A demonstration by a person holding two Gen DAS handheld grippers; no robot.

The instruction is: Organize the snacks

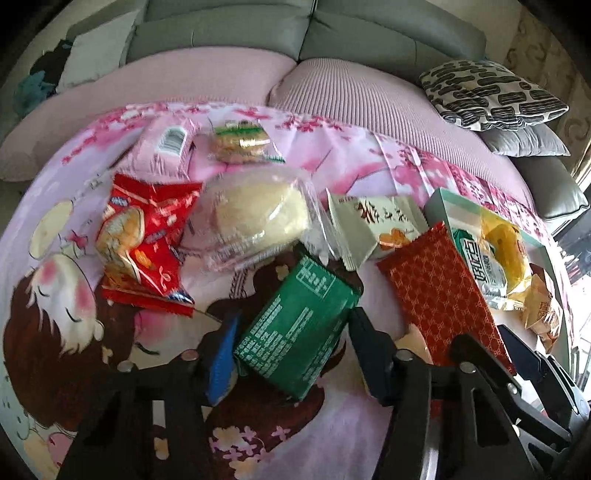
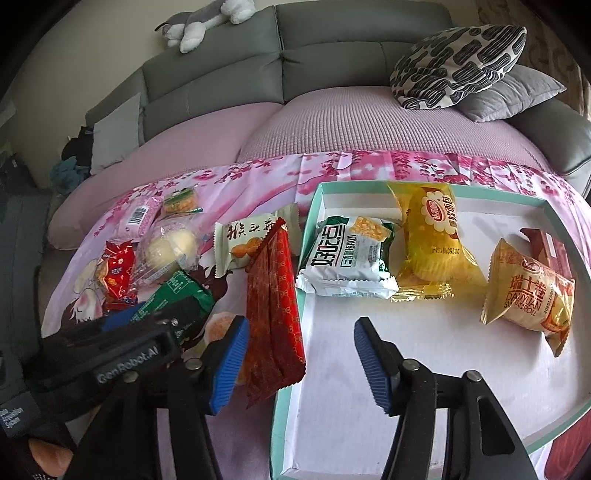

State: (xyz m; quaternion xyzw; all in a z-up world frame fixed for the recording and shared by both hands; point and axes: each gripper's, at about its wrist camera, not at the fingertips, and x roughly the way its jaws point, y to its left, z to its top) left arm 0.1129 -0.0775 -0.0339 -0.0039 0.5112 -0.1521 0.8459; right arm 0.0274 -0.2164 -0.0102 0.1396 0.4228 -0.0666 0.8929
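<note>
My left gripper [image 1: 291, 343] is shut on a green snack packet [image 1: 295, 325], held just above the pink cloth; it also shows in the right wrist view [image 2: 173, 295]. My right gripper [image 2: 301, 354] is open and empty over the left edge of the mint-rimmed white box [image 2: 424, 354]. In the box lie a white-green packet [image 2: 347, 262], a yellow cake packet [image 2: 432, 240] and a Swiss roll packet [image 2: 528, 291]. A red patterned packet [image 2: 273, 314] leans on the box's left rim. On the cloth lie a red packet [image 1: 144, 236], a clear-wrapped bun [image 1: 255, 218] and a white packet [image 1: 373, 225].
A pink packet [image 1: 166, 147] and a small green-labelled cake [image 1: 240, 142] lie at the cloth's far side. Behind is a grey sofa with pink covers [image 2: 332, 122], a patterned pillow [image 2: 458, 62] and a plush toy [image 2: 207, 22].
</note>
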